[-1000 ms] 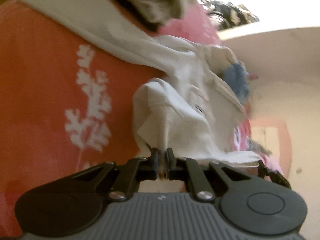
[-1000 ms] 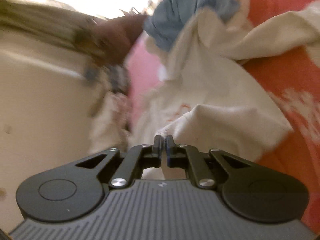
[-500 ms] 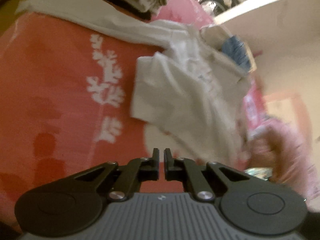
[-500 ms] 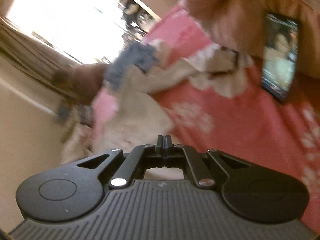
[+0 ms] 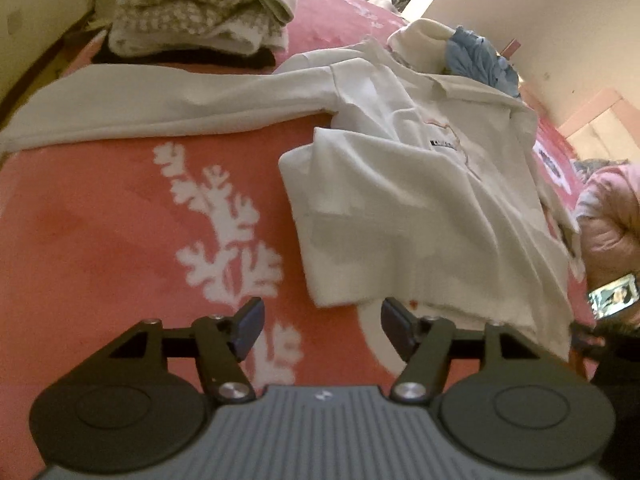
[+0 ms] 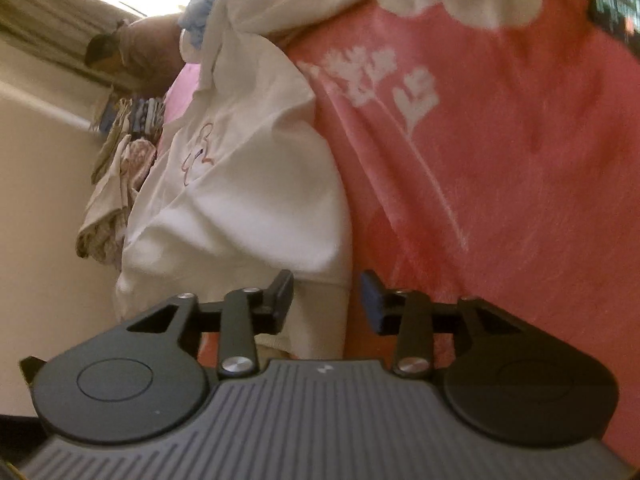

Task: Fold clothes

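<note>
A white long-sleeved shirt (image 5: 408,200) lies on the coral bedspread (image 5: 100,232), one sleeve (image 5: 160,104) stretched out to the left and the body partly folded over. My left gripper (image 5: 322,320) is open and empty, just short of the shirt's near hem. In the right wrist view the same shirt (image 6: 248,184) lies at left, with a small red drawing on it. My right gripper (image 6: 326,300) is open, and the shirt's near corner lies between its fingers without being held.
A stack of folded clothes (image 5: 200,12) sits at the far left of the bed. A blue garment (image 5: 480,60) lies behind the shirt. A phone (image 5: 612,294) lies at right beside a pink quilted sleeve (image 5: 612,216). Hanging cloths (image 6: 116,168) are at the bed's edge.
Both grippers were shut, the left one on the shirt a second ago. Both have opened, and the shirt now lies spread on the bed. Both cameras have swung to new angles.
</note>
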`<state>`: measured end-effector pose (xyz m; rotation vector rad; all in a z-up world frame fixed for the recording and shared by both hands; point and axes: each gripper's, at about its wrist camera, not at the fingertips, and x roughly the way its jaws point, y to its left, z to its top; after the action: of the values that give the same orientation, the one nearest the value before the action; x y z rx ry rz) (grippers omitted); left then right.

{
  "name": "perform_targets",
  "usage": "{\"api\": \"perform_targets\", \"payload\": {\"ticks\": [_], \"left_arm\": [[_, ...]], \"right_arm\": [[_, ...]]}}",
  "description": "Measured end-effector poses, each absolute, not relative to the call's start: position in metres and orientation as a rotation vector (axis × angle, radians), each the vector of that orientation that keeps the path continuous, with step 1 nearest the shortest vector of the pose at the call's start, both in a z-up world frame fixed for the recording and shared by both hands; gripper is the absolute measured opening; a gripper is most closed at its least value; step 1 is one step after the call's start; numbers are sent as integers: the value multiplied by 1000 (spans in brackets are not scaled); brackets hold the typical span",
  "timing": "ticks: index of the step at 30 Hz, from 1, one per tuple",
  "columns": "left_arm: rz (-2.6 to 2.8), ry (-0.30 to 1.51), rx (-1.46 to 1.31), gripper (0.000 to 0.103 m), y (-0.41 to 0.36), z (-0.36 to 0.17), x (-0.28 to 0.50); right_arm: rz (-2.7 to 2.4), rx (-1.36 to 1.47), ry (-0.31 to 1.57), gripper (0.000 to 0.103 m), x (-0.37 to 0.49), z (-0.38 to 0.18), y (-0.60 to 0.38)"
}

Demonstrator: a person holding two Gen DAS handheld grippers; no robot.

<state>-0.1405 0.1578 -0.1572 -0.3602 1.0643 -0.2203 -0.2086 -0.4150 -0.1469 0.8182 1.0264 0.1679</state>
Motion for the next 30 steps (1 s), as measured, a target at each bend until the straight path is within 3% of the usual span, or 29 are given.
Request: {"api": "perform_targets", "payload": {"ticks": [14,16,18,19,26,30], "left_arm": [[-322,996,-468,63,161,-198,-87],[-333,1000,-489,60,161,-198,-87],[-357,1017,-473,43,157,-198,-90],[-370,1025,-465,41,155,-199,-92],[-366,1029,-387,33,146,-199,-96],[-337,1015,-395,33,145,-197,-88]], "right_arm": [[164,1010,959,41,-208,-164,-429],[183,1019,943,41,-199,-168,-429],[214,1013,947,42,-193,-170,-425],[232,1006,952,42,-190,-170,-423],[351,1005,1057,41,-199,-181,-402],[310,1023,1025,41,-205,-173,-407]]}}
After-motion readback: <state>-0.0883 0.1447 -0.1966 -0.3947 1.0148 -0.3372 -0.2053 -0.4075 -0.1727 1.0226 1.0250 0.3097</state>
